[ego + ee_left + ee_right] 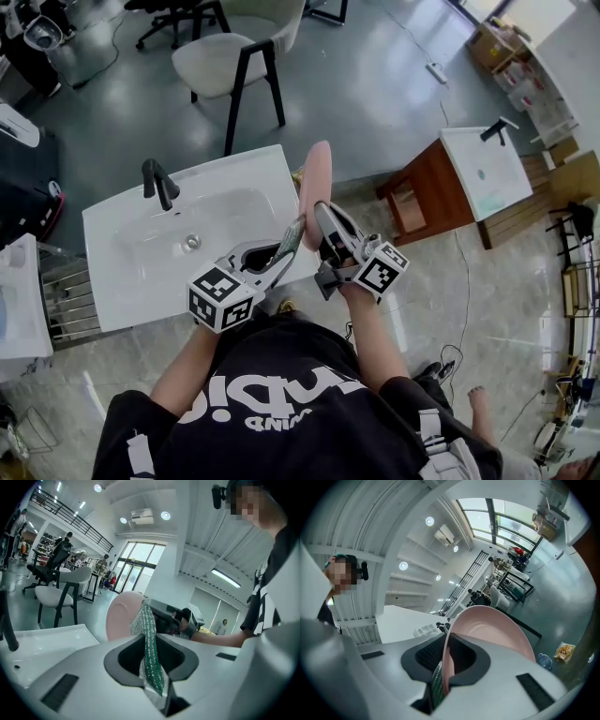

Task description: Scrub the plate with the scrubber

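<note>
In the head view a pink plate [317, 183] stands on edge above the front right corner of the white sink [122, 281]. My right gripper [325, 223] is shut on its lower rim. The right gripper view shows the plate [497, 632] clamped between the jaws, its hollow face to the right. My left gripper [284, 257] is shut on a green and silver mesh scrubber [292, 237]. In the left gripper view the scrubber [151, 656] sticks out past the jaws and lies against the plate [121, 618]. A strip of scrubber [437, 689] shows behind the plate's lower rim.
A black faucet [158, 182] stands at the sink's back edge, and the drain [192, 242] sits in the basin. A white chair [230, 58] is beyond the sink. A second small sink on a wooden stand [450, 183] is at the right. A wire rack [66, 295] sits left.
</note>
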The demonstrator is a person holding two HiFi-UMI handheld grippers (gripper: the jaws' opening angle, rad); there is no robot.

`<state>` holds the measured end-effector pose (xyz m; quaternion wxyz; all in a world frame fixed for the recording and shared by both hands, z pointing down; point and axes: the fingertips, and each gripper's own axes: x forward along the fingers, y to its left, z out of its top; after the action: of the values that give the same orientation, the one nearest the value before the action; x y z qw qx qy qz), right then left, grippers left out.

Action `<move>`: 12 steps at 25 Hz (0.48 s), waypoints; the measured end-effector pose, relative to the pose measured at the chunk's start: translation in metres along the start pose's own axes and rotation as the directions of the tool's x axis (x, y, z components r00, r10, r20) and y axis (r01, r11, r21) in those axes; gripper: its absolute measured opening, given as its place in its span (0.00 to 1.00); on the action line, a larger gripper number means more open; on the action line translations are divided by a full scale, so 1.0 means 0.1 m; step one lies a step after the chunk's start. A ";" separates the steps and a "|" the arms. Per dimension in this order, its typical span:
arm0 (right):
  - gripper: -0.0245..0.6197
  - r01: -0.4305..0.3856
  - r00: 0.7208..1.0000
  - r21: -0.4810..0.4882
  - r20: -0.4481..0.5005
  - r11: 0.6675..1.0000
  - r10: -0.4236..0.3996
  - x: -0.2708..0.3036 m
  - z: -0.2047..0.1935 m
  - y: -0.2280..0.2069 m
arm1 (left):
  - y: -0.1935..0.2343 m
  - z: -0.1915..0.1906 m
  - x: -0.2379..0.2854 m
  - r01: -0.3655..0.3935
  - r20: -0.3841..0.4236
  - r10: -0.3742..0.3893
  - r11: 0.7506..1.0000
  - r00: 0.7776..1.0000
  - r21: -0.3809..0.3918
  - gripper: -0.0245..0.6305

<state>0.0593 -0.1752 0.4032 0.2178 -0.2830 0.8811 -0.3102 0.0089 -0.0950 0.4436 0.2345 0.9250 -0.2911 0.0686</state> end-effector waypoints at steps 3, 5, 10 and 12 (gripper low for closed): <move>0.10 0.001 1.000 0.013 -0.016 1.000 -0.001 -0.03 -0.08 0.00 | 0.00 0.08 -0.03 -0.010 0.021 0.010 1.000 1.000 0.011 0.16; 0.10 0.002 0.999 0.013 -0.033 1.000 -0.002 -0.04 -0.13 0.01 | 0.01 0.11 -0.04 -0.019 0.028 0.019 1.000 0.999 0.020 0.16; 0.10 0.002 0.998 0.016 -0.060 1.000 -0.001 -0.04 -0.21 0.03 | 0.05 0.21 -0.06 -0.029 0.049 0.028 0.999 0.998 0.025 0.16; 0.10 0.003 0.998 0.018 -0.066 1.000 -0.001 -0.04 -0.23 0.03 | 0.04 0.26 -0.07 -0.032 0.063 0.030 0.999 0.998 0.031 0.16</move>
<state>0.0482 -0.1606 0.4183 0.1908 -0.2714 0.8846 -0.3277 0.0006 -0.1069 0.4206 0.2093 0.9257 -0.3114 0.0477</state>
